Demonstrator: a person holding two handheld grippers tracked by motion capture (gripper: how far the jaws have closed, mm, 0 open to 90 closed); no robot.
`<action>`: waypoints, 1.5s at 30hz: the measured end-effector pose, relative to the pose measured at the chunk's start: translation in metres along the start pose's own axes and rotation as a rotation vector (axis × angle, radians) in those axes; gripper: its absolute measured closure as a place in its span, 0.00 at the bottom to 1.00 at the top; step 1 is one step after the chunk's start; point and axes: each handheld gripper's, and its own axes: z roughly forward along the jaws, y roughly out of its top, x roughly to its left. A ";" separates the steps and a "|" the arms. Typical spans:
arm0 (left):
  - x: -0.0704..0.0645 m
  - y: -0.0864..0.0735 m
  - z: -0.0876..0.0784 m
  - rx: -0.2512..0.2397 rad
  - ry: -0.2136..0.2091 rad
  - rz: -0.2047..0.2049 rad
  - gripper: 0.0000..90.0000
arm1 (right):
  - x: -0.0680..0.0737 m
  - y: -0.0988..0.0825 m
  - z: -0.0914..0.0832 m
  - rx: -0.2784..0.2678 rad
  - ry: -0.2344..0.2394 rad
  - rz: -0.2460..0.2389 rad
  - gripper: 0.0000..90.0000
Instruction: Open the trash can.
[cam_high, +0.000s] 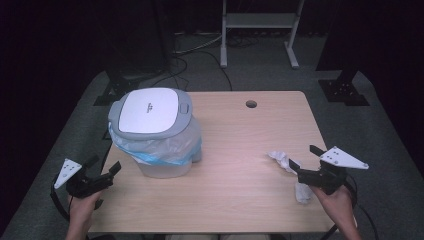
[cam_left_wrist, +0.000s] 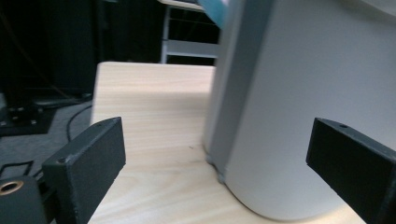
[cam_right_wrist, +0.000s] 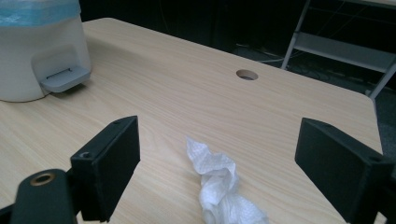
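A white pedal bin (cam_high: 162, 162) with a grey-rimmed lid (cam_high: 150, 110) and a blue-edged plastic liner stands on the left half of the wooden table (cam_high: 240, 140). My left gripper (cam_high: 105, 164) hovers at the table's front left corner, open, facing the bin's wall (cam_left_wrist: 317, 93); its jaws (cam_left_wrist: 215, 154) hold nothing. At the front right lies crumpled white tissue (cam_high: 281, 159). My right gripper (cam_high: 303, 156) stands open just over it. In the right gripper view the tissue (cam_right_wrist: 217, 182) lies on the table between the wide-apart jaws (cam_right_wrist: 217, 154), untouched.
A round cable hole (cam_high: 251, 104) sits near the table's far edge. The bin's grey foot pedal (cam_right_wrist: 65, 77) faces the table's middle. More white tissue (cam_high: 302, 192) lies by the right hand. A metal frame (cam_high: 260, 30), stand bases and cables are on the dark floor beyond.
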 end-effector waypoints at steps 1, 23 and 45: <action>0.001 0.002 0.001 -0.003 0.016 -0.004 0.04 | 0.000 0.000 0.000 0.000 0.000 0.000 0.14; 0.018 0.035 0.074 0.035 0.128 0.058 0.15 | 0.009 0.019 0.032 0.043 0.070 -0.032 0.14; 0.007 0.039 0.122 0.072 -0.055 0.120 0.19 | 0.012 0.054 0.063 0.096 0.166 -0.080 0.14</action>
